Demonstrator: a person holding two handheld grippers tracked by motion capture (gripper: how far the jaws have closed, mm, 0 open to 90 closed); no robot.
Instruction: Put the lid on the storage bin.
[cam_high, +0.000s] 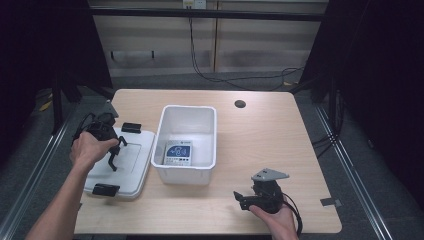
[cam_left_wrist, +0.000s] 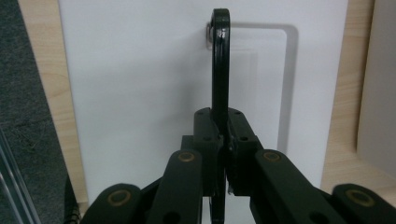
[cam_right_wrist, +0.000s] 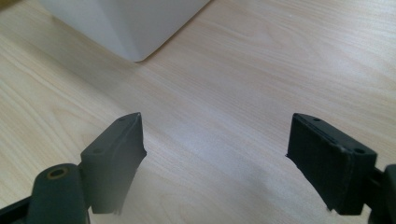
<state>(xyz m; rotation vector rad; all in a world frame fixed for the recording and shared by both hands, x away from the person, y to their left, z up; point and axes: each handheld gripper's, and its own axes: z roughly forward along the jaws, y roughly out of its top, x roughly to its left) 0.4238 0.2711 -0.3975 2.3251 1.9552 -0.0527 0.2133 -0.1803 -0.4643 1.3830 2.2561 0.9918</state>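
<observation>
Left gripper (cam_high: 114, 156) fingers clenched on the lid's (cam_high: 131, 165) thin handle (cam_left_wrist: 220, 65); handle's lower end hidden. Lid flat on worktop (cam_high: 260, 135) beside tub (cam_high: 186, 142). Right gripper (cam_right_wrist: 215, 163) fingers released, tips cut off.

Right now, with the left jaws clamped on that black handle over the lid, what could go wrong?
1. The left gripper pinches only the thin black handle, which stands upright; the white lid may swing or tilt when lifted.
2. The lid lies right beside the white bin, so a swinging lid might knock its wall.
3. The right gripper is open over bare table, too far off to steady anything.
</observation>
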